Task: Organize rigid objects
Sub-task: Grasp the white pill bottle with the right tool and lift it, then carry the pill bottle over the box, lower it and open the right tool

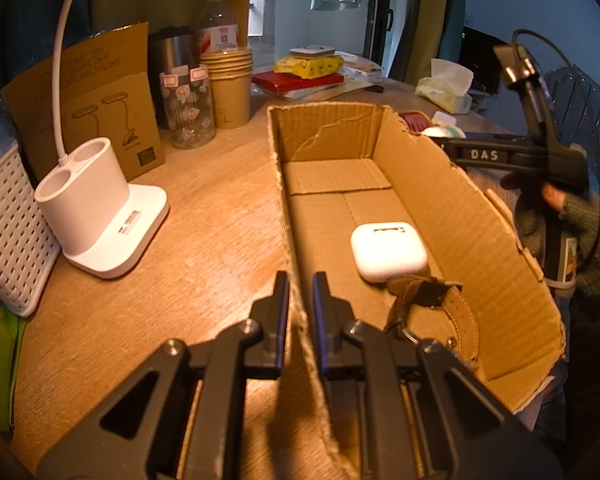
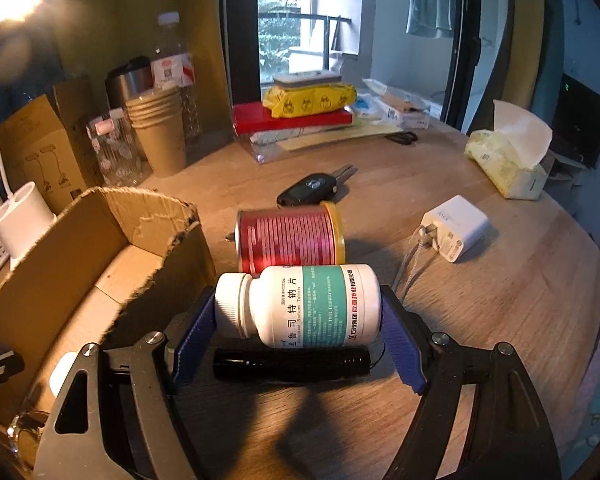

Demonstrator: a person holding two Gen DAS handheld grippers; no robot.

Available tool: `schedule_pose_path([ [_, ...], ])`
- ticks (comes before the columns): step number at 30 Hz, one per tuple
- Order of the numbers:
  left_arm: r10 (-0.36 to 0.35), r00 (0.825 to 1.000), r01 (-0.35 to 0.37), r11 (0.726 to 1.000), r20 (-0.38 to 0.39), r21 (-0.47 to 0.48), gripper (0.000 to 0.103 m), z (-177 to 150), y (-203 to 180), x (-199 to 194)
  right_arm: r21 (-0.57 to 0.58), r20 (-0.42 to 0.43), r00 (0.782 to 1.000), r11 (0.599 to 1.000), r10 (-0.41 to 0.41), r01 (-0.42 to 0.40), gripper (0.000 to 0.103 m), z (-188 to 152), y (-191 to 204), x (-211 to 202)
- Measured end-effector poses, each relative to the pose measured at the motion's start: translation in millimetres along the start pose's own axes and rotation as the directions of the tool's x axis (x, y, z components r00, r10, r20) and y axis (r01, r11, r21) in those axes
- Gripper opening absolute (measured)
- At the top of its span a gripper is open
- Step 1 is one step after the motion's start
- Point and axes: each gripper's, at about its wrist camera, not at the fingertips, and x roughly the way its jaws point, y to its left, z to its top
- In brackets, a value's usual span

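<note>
1. I see a wood-grain tabletop [image 2: 480, 320] carrying everything.
2. A torn cardboard box [image 1: 440, 200] sits on it, open at the top.
3. Beside the box, on my right-hand view, a white pill bottle [image 2: 312, 308] lies on its side, a red can [image 2: 288, 240] just behind it and a black flashlight [image 2: 292, 364] just in front.
4. Farther back lie a car key [image 2: 312, 192] and a white charger [image 2: 456, 228]; a tissue pack [image 2: 504, 160] stands near the far edge.
5. Left of the box stand a white lamp base [image 1: 104, 216], a white basket [image 1: 8, 232], a floral glass jar [image 1: 188, 108] and stacked paper cups [image 1: 230, 88].
</note>
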Motion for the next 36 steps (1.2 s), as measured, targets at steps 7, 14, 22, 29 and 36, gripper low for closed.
schedule_pose_path([
  [7,0.006,1.000,-0.006,1.000,0.005,0.005,0.012,0.1,0.1,-1.7,-0.005,0.065,0.998,1.000,0.012,-0.012,0.080,5.2,8.4,-32.4],
  [14,0.011,1.000,-0.011,1.000,0.009,0.008,0.012,-0.2,-2.5,-2.6,-0.036,0.126,0.991,0.998,0.051,-0.046,0.080,11.1,27.8,-64.5],
  [22,0.014,1.000,-0.014,1.000,0.012,0.010,0.012,-0.5,-3.0,-3.3,-0.073,0.166,0.978,0.990,0.129,-0.119,0.080,13.6,54.1,-88.9],
  [29,0.016,1.000,-0.016,1.000,0.016,0.012,0.012,0.0,-4.2,-5.5,-0.122,0.142,0.971,0.977,0.191,-0.175,0.080,10.1,83.5,-85.4],
  [36,0.018,1.000,-0.018,1.000,0.016,0.012,0.012,-0.3,-4.8,-6.1,-0.151,0.110,0.971,0.969,0.214,-0.196,0.080,4.1,99.9,-74.9],
])
